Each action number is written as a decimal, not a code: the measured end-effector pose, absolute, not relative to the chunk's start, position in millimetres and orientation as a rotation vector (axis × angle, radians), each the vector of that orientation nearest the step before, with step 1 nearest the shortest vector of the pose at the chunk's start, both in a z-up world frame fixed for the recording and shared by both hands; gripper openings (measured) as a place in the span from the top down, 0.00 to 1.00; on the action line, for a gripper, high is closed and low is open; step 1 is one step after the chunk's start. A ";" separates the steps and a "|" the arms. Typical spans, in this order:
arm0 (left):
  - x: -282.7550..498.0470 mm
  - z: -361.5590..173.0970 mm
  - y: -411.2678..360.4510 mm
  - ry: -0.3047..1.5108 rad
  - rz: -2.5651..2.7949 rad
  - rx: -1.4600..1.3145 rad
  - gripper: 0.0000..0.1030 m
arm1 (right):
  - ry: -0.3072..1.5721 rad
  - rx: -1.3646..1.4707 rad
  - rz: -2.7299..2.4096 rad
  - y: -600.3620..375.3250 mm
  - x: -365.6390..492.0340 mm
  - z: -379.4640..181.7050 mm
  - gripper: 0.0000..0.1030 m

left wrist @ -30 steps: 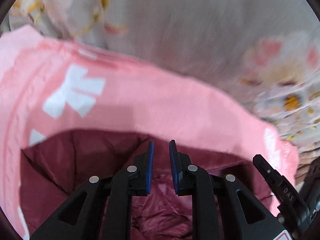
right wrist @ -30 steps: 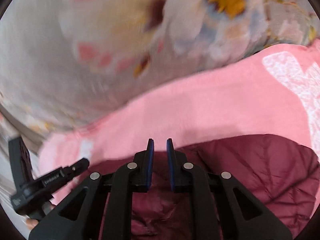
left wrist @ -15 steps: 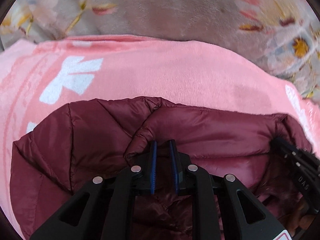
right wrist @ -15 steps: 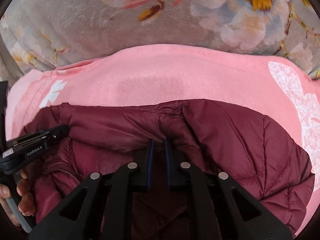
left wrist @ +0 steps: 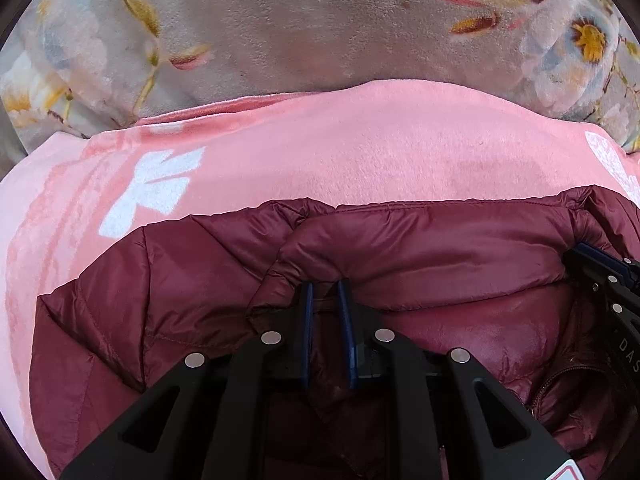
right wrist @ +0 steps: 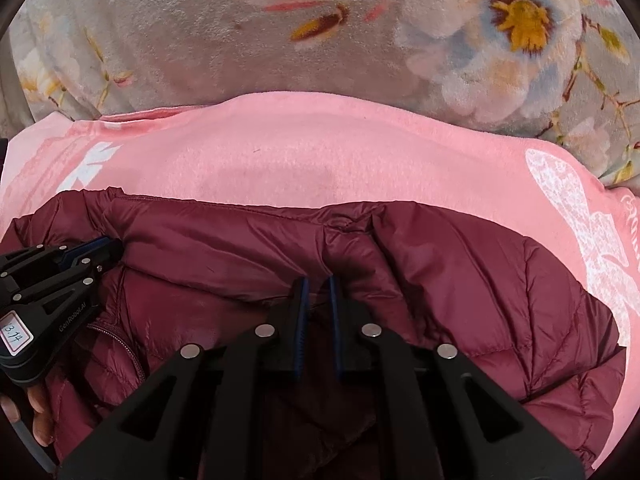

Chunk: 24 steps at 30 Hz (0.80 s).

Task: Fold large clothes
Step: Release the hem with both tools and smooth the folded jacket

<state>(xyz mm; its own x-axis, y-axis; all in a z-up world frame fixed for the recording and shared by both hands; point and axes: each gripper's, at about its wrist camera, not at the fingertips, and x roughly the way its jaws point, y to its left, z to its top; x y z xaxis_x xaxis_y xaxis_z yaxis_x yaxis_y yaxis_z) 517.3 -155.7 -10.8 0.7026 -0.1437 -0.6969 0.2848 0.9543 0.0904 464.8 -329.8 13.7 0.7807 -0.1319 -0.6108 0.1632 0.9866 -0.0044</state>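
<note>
A maroon quilted puffer jacket (left wrist: 440, 256) lies on a pink blanket (left wrist: 360, 148); it also shows in the right wrist view (right wrist: 480, 272). My left gripper (left wrist: 323, 286) is shut on a fold of the jacket near its upper edge. My right gripper (right wrist: 316, 280) is shut on another fold of the same edge, to the right of the left one. Each gripper shows in the other's view: the right one at the edge of the left wrist view (left wrist: 608, 276), the left one in the right wrist view (right wrist: 76, 252). The jacket's zipper (right wrist: 128, 344) lies between them.
The pink blanket (right wrist: 320, 148) with white prints lies over a grey floral plush cover (left wrist: 320, 20) that fills the far side, also in the right wrist view (right wrist: 240, 32). A hand (right wrist: 36, 412) holds the left gripper's handle.
Both grippers have carried the jacket's edge forward and down onto the pink blanket. The jacket now lies spread flatter, with its folded edge further up the blanket.
</note>
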 end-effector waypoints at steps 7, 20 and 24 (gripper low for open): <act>516.6 -10.9 -152.2 0.756 -0.248 0.180 0.84 | 0.654 0.060 -0.158 -329.7 465.1 12.4 0.92; 501.7 -2.9 -126.2 0.771 -0.261 0.146 0.83 | 0.586 0.156 -0.301 -359.6 402.6 31.2 0.82; 445.7 12.7 -76.8 0.776 -0.284 0.134 0.77 | 0.553 0.177 -0.311 -378.4 304.6 43.3 0.68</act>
